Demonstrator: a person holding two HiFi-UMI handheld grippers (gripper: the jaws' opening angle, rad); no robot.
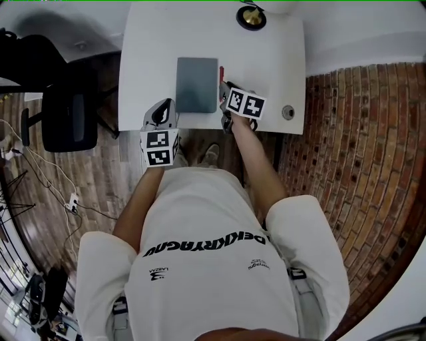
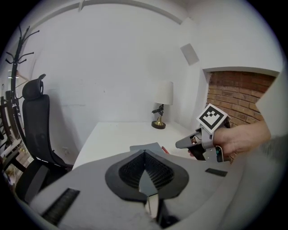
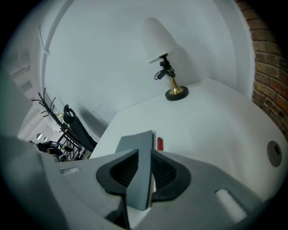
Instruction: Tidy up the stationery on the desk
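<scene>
Near the front edge of the white desk (image 1: pixel 153 53), the head view shows the grey notebook (image 1: pixel 197 84) lying flat, a red pen (image 1: pixel 221 72) along its right side, the right gripper (image 1: pixel 226 100) at its near corner and the left gripper (image 1: pixel 160 114) beside it. Only the right gripper view shows that gripper's jaws standing apart, the notebook's end in the gap and not clamped. The left gripper view shows its own jaws pressed together, empty.

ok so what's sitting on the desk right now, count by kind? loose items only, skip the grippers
Gray notebook: 1
Red pen, mostly hidden beside the notebook: 1
Lamp: 1
Total: 3
</scene>
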